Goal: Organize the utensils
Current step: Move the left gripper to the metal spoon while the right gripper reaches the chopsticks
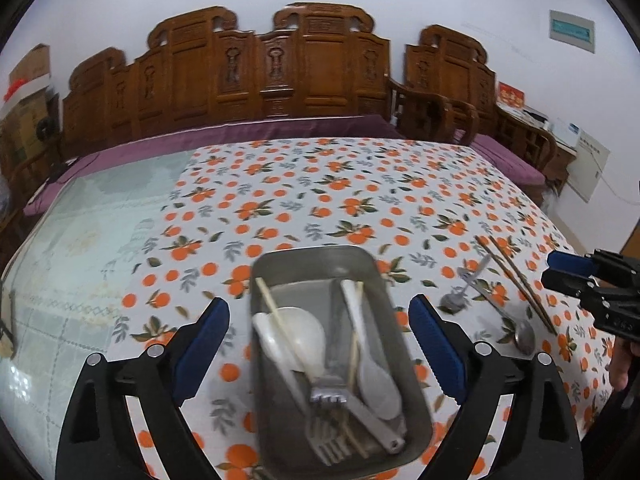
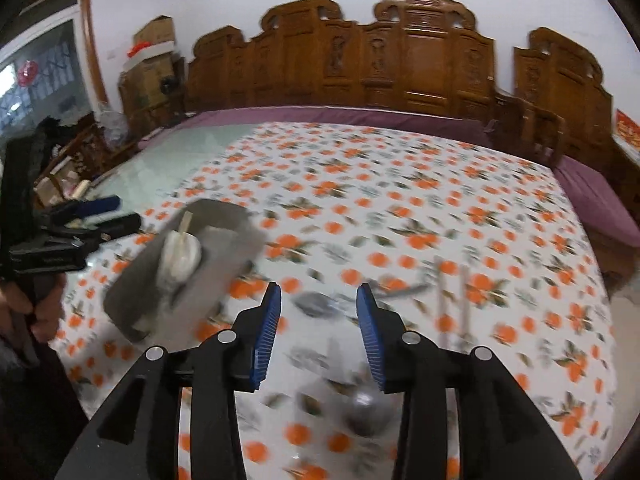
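Note:
A metal tray (image 1: 316, 258) sits on the orange-print tablecloth and holds white spoons (image 1: 370, 364), a steel fork (image 1: 326, 412) and chopsticks. My left gripper (image 1: 316, 312) is open, its jaws wide on either side of the tray. Right of the tray lie two steel spoons (image 1: 524, 336) and a pair of brown chopsticks (image 1: 516, 280). My right gripper (image 2: 318, 294) is open and empty, hovering over those loose spoons (image 2: 316, 304) and beside the chopsticks (image 2: 452, 300). The tray (image 2: 224, 220) shows at left in the blurred right wrist view.
The tablecloth (image 1: 340, 192) covers the right part of a glass-topped table (image 1: 80, 240). Carved wooden benches (image 1: 260, 72) with purple cushions stand behind and to the right. Cardboard boxes (image 2: 152, 48) stack at the far left.

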